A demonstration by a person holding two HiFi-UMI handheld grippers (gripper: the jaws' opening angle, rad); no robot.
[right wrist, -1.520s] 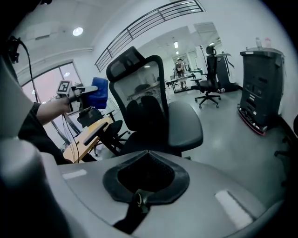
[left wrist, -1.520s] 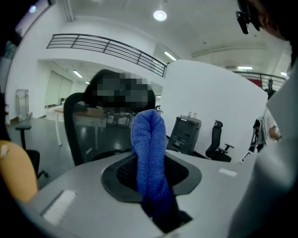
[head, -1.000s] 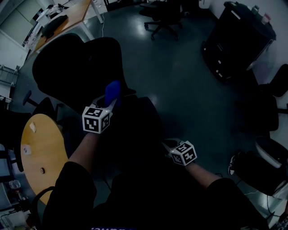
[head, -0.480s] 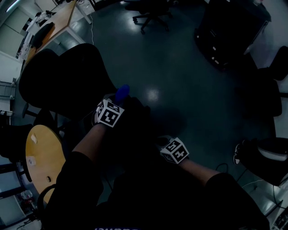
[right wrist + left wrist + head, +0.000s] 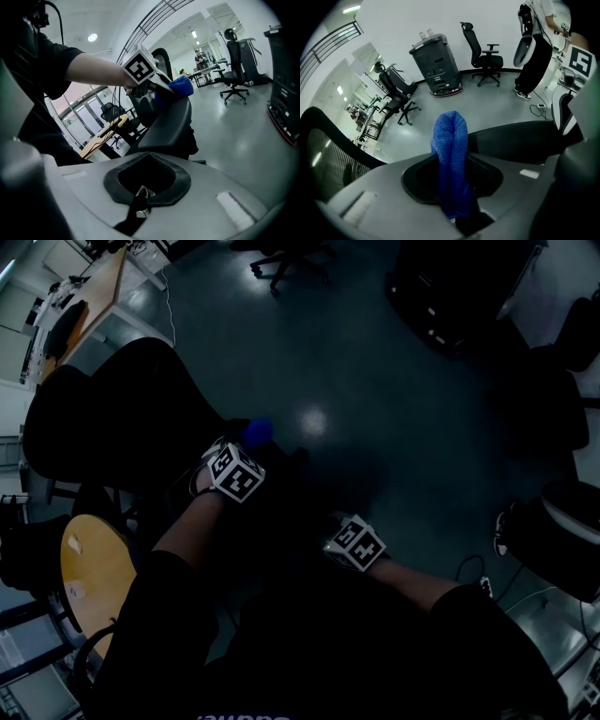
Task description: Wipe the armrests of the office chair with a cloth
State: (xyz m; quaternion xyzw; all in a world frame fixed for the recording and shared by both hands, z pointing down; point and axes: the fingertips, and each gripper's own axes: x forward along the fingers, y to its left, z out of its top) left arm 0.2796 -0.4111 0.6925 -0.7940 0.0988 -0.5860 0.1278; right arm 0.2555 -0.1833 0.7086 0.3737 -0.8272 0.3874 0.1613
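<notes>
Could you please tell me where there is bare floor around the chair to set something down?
Bare floor lies ahead, between the office chair and the black cabinet. Crowded at left by the round table, at right by more chairs.

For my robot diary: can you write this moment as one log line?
left gripper: shut on blue cloth | right gripper: shut, empty | blue cloth: by office chair

I am looking steeply down from the head onto the chair (image 5: pixel 122 418). Both gripper cameras are riding close behind their jaws, facing outward. All three views are sharing the cloth (image 5: pixel 450 159).
</notes>
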